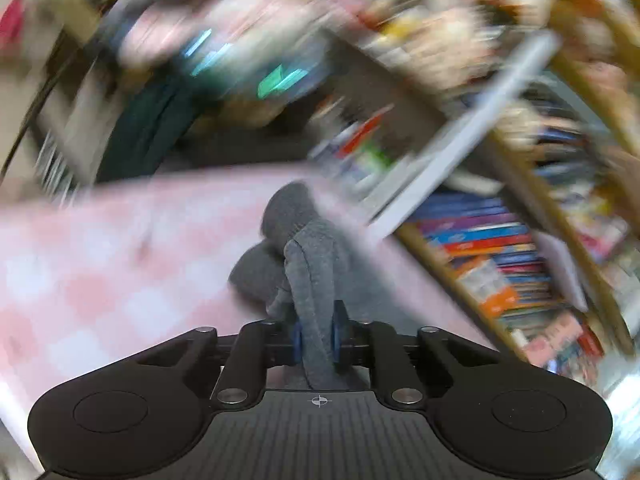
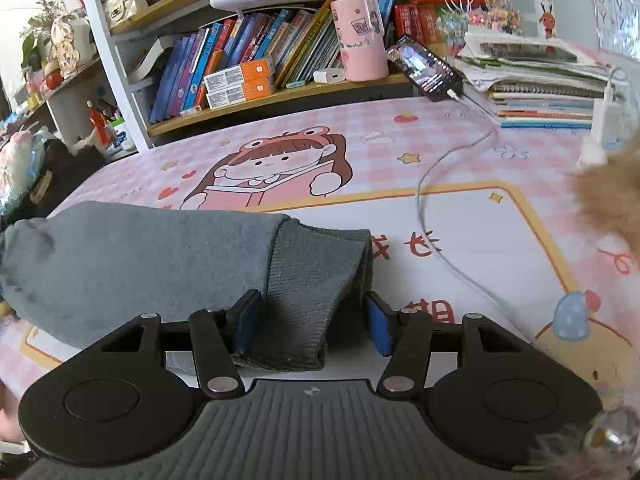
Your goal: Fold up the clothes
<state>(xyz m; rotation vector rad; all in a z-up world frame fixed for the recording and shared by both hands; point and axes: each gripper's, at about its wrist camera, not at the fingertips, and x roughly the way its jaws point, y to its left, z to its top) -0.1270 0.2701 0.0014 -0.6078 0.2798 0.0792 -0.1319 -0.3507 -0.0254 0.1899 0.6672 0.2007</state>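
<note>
A grey sock-like knit garment [image 2: 132, 264] lies on the pink cartoon desk mat [image 2: 460, 232]. Its ribbed cuff [image 2: 312, 280] sits between the blue pads of my right gripper [image 2: 310, 320], whose jaws stand apart around it. In the left wrist view, which is heavily motion-blurred, my left gripper [image 1: 316, 340] is shut on a fold of the grey garment [image 1: 308, 264] and holds it above the pink checked mat [image 1: 100, 264].
A white cable [image 2: 432, 216] runs across the mat from a phone [image 2: 428, 68] leaning at the back. A pile of notebooks [image 2: 548, 92] sits at the back right. A bookshelf [image 2: 248, 60] with a pink cup [image 2: 362, 40] lines the far edge. Brown fur [image 2: 612, 192] shows at right.
</note>
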